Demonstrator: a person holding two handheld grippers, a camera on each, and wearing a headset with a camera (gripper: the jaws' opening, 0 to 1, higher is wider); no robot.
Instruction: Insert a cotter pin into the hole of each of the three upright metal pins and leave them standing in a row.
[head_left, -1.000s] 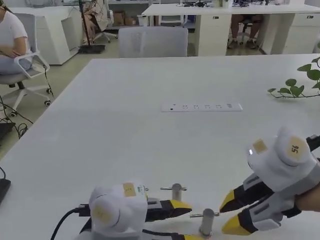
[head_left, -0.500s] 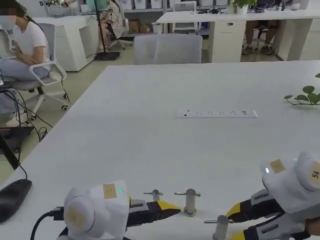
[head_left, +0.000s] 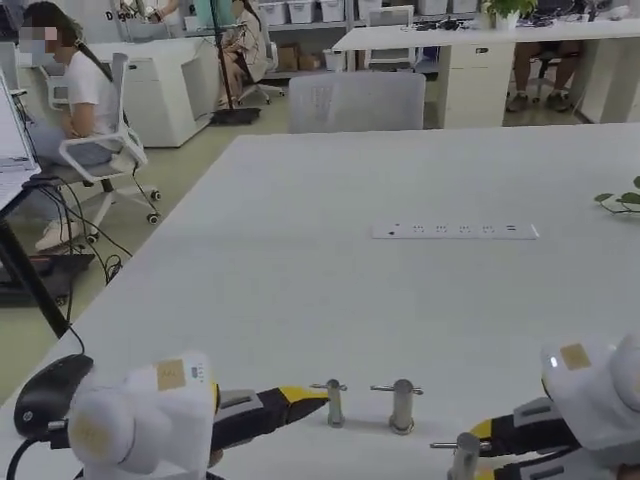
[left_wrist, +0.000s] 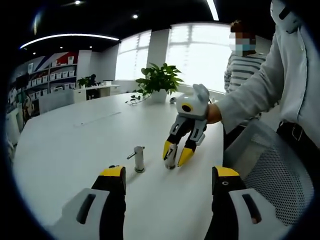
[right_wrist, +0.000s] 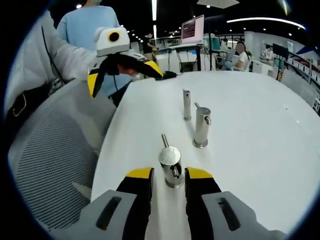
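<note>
Three upright metal pins stand in a row on the white table (head_left: 300, 260), each with a cotter pin through its top: the left pin (head_left: 335, 402), the middle pin (head_left: 402, 407) and the near right pin (head_left: 463, 457). My right gripper (head_left: 487, 447) (right_wrist: 169, 176) has its jaws closed against the near pin (right_wrist: 170, 166) (left_wrist: 171, 156). The other two pins (right_wrist: 201, 127) (right_wrist: 186, 104) stand beyond it. My left gripper (head_left: 292, 408) (left_wrist: 170, 172) is open, just left of the left pin, with nothing between its jaws. It faces the middle pin (left_wrist: 139, 159).
A white power strip (head_left: 455, 231) lies mid-table. A grey chair (head_left: 357, 100) stands at the far edge, and plant leaves (head_left: 625, 198) reach in at the right. A black object (head_left: 50, 395) sits off the table's left edge. A person sits at back left.
The head camera has swung left. My left gripper has drawn back to the left, leaving the left pin standing free. My right gripper stays at the near pin.
</note>
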